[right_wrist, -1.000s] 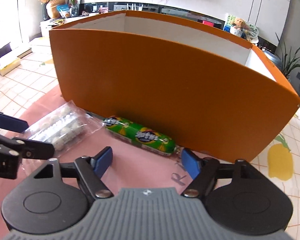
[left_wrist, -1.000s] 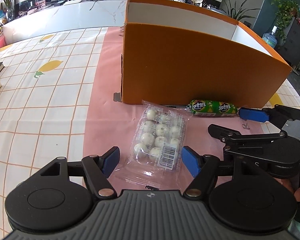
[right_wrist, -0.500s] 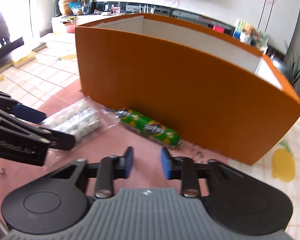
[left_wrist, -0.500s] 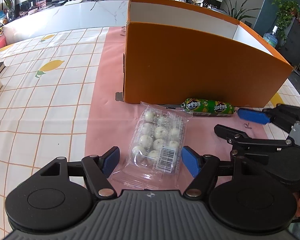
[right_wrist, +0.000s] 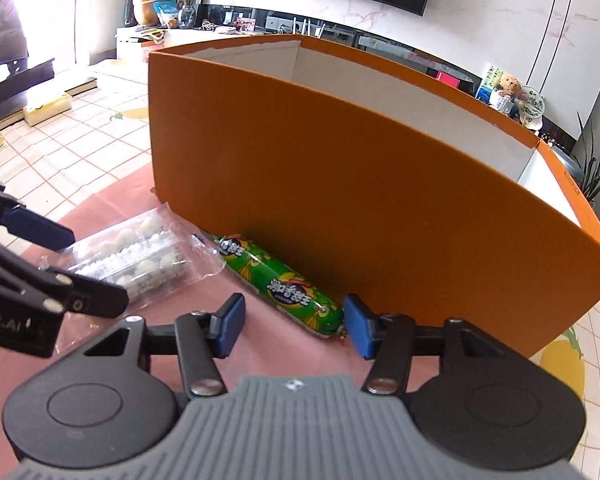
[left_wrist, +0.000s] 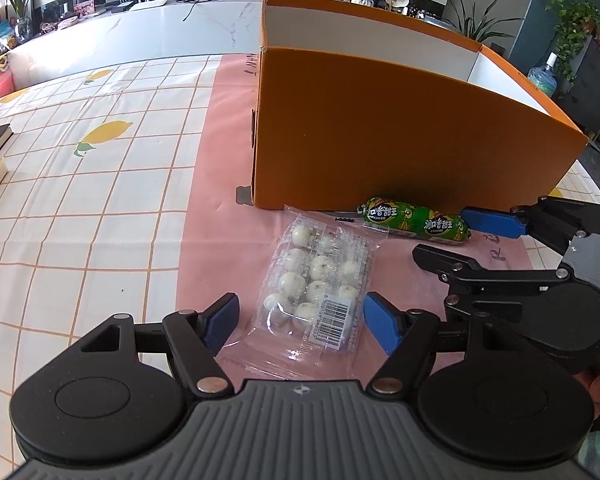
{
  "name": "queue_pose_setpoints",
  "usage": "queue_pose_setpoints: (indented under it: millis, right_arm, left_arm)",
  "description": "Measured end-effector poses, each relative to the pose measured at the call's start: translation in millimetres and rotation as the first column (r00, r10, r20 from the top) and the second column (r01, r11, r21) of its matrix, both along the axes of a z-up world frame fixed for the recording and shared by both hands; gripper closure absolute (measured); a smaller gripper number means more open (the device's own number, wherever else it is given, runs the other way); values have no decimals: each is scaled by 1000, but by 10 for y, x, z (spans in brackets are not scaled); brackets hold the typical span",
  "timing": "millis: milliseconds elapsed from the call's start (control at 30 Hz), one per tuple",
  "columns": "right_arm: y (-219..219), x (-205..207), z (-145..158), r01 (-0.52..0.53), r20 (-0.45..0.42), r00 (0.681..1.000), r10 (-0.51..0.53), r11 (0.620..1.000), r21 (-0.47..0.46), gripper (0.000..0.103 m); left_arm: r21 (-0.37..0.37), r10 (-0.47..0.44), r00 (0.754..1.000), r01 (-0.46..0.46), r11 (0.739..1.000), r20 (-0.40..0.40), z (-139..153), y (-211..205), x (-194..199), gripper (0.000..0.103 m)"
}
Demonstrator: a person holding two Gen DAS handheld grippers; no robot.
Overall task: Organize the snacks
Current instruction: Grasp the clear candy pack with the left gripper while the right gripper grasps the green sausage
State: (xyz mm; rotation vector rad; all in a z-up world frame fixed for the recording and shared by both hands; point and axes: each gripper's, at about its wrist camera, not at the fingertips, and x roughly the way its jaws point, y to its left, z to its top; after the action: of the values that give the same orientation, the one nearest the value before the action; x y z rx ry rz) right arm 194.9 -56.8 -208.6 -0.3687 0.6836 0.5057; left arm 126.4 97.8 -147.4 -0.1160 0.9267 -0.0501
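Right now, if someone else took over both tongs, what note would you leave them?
Left tongs: open, straddling the clear pack of white balls on the pink mat, no grip.
Right tongs: open, jaws have just been closing; the near end of the green sausage lies between them, unpinched.
Both snacks lie outside the orange box, the sausage along its front wall.
Done: nothing seen boxed; inside hidden.
Left: grip each snack, place it in the box.

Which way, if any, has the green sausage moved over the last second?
Yes. In the left wrist view the green sausage has slid left along the front of the orange box, towards the box's near left corner.
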Motion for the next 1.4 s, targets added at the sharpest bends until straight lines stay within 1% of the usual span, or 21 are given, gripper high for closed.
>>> queue_pose_setpoints:
  millis: [133, 200, 267, 367, 500, 600, 633, 933, 1067, 1133, 1267, 1333, 1400]
  right_arm:
    - [-28, -106, 59, -12, -20, 1000, 12, 1000, 24, 63]
    - [-67, -153, 95, -20, -47, 999, 23, 998, 55, 71]
    - [-103, -183, 122, -18, -74, 997, 25, 996, 91, 73]
    - [-126, -188, 134, -14, -77, 997, 23, 992, 125, 73]
    - [-31, -94, 108, -10, -42, 999, 15, 994, 112, 73]
    - [28, -24, 83, -23, -25, 999, 25, 995, 94, 73]
    - [32, -16, 72, -23, -23, 999, 25, 995, 92, 73]
    - [-36, 52, 49, 1, -56, 998, 7, 990, 140, 71]
    - [-84, 55, 73, 40, -113, 993, -23, 987, 153, 74]
    - [-132, 64, 102, 76, -172, 984, -46, 982, 172, 77]
    - [-253, 10, 136, 138, -264, 961, -84, 971, 196, 79]
    - [-313, -40, 148, 161, -301, 949, -95, 966, 203, 79]
    - [-359, -73, 145, 172, -313, 945, -98, 961, 216, 78]
  left_arm:
    - [19, -12, 1000, 12, 1000, 5, 6, -7, -12, 19]
    - [35, -26, 1000, 25, 999, 10, 0, -16, -14, 19]
    - [41, -34, 999, 33, 999, 13, -5, -16, -12, 19]
    - [40, -45, 999, 44, 998, 18, -16, -17, -4, 19]
    - [52, -77, 997, 76, 996, 27, -28, -56, 11, 19]
    - [83, -86, 996, 83, 993, 31, -45, -85, 29, 20]
    - [77, -91, 995, 88, 993, 31, -52, -75, 42, 20]
    - [82, -89, 995, 85, 993, 44, -73, -98, 99, 20]
    - [83, -86, 995, 82, 993, 41, -74, -111, 96, 20]
    - [87, -88, 995, 84, 993, 40, -71, -126, 88, 20]
    - [98, -94, 995, 90, 991, 37, -76, -155, 84, 20]
    - [92, -101, 994, 97, 991, 38, -84, -160, 96, 15]
    - [88, -105, 994, 101, 991, 42, -95, -159, 105, 14]
